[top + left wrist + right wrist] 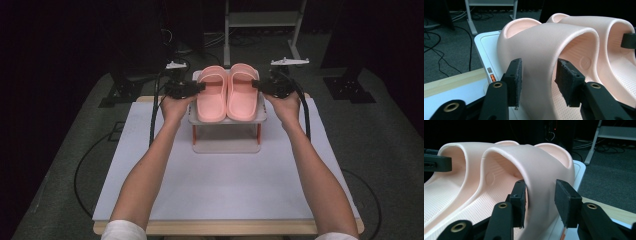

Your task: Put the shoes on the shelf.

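In the upper middle of the high view, two pink foam slide sandals (228, 92) lie side by side on a small white two-level rack (227, 142) standing on the white table cover (220, 185). Each long axis runs up the frame, straps at the far end. The left gripper (539, 82) and right gripper (540, 201) stand spread around the straps, the pads seemingly apart from the foam. To finish well, I think both should draw back sideways evenly, without dragging the sandals

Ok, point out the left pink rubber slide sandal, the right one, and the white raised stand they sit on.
Left pink rubber slide sandal (212, 100), high view, footbed.
Right pink rubber slide sandal (243, 97), high view, footbed.
White raised stand (227, 146), high view, bare base plate.
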The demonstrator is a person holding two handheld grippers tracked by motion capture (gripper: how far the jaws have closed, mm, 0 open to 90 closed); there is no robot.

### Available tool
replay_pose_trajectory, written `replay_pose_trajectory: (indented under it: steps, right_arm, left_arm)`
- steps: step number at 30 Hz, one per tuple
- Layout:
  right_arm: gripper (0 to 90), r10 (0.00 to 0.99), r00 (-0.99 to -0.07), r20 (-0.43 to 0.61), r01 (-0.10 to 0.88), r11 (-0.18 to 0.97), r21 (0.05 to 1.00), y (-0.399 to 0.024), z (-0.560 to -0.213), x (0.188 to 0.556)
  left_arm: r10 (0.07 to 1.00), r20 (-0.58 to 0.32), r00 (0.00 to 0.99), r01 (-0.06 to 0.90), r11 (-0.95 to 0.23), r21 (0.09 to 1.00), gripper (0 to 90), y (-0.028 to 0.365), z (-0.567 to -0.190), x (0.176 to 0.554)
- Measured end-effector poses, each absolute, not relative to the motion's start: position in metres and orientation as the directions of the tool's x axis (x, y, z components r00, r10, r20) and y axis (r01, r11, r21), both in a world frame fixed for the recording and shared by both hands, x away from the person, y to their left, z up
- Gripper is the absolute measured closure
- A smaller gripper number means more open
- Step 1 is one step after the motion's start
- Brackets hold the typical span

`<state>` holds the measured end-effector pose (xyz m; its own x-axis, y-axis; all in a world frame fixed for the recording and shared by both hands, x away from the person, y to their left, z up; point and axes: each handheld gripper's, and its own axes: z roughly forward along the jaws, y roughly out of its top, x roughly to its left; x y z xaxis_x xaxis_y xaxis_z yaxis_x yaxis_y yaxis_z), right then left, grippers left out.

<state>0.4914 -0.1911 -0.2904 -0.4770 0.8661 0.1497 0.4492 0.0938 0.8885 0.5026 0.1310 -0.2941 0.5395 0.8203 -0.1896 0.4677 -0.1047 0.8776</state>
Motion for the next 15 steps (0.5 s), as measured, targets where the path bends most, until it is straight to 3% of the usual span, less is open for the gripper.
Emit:
replay_pose_trajectory:
  steps: [15]
  right_arm:
    - [52.6, 0.847, -0.501, 0.179, 0.439, 0.07, 0.896, -0.203, -0.29, 0.48]
  left_arm:
    - [0.813, -0.179, 0.554, 0.45, -0.111, 0.886, 49.1, 0.138, -0.293, 0.494]
